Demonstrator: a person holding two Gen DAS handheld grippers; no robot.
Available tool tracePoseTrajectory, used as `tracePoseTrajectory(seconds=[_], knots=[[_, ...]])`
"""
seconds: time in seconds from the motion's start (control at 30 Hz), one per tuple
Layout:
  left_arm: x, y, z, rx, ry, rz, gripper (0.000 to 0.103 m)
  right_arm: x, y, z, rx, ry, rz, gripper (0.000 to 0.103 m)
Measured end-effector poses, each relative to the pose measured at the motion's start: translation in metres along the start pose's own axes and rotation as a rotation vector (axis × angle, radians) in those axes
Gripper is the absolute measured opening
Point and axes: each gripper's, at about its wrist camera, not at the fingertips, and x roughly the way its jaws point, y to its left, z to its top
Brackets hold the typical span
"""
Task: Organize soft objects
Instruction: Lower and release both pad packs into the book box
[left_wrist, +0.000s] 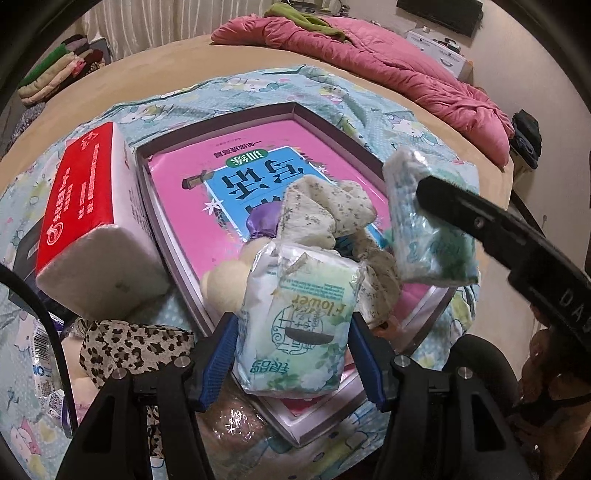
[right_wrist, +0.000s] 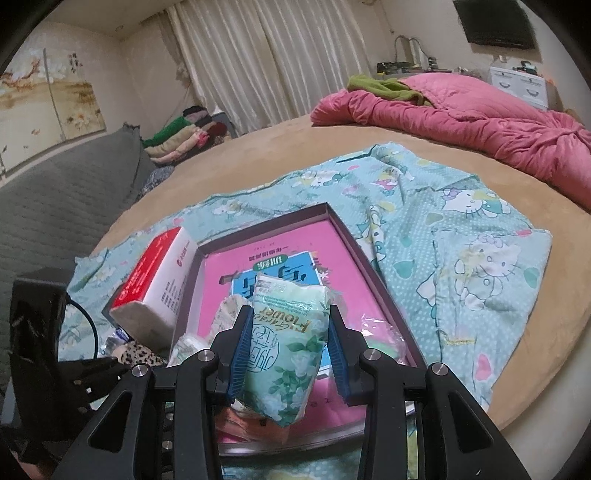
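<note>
My left gripper is shut on a green "Flower" tissue pack and holds it over the near corner of the shallow box. My right gripper is shut on a second green tissue pack, held above the same box. In the left wrist view the right gripper's black finger presses that second pack. In the box lie a pink book, a speckled cloth and a cream plush toy.
A red-and-white tissue box leans at the box's left side. A leopard-print cloth lies at the near left. A Hello Kitty sheet covers the tan bed. A pink quilt lies at the far right.
</note>
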Motion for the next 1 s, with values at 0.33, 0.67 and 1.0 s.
tracePoseTrajectory(seconds=[0.33, 0.67, 1.0], knots=[[0.002, -0.004, -0.005, 0.022, 0.018, -0.013, 0.06, 0.018, 0.009, -0.007, -0.049, 0.073, 0.008, 0.039], [0.003, -0.016, -0.014, 0.075, 0.021, 0.021, 0.06, 0.028, 0.002, -0.009, -0.026, 0.1, -0.02, 0.039], [0.004, -0.009, -0.013, 0.022, 0.027, -0.015, 0.06, 0.035, -0.004, -0.011, 0.006, 0.136, -0.009, 0.041]])
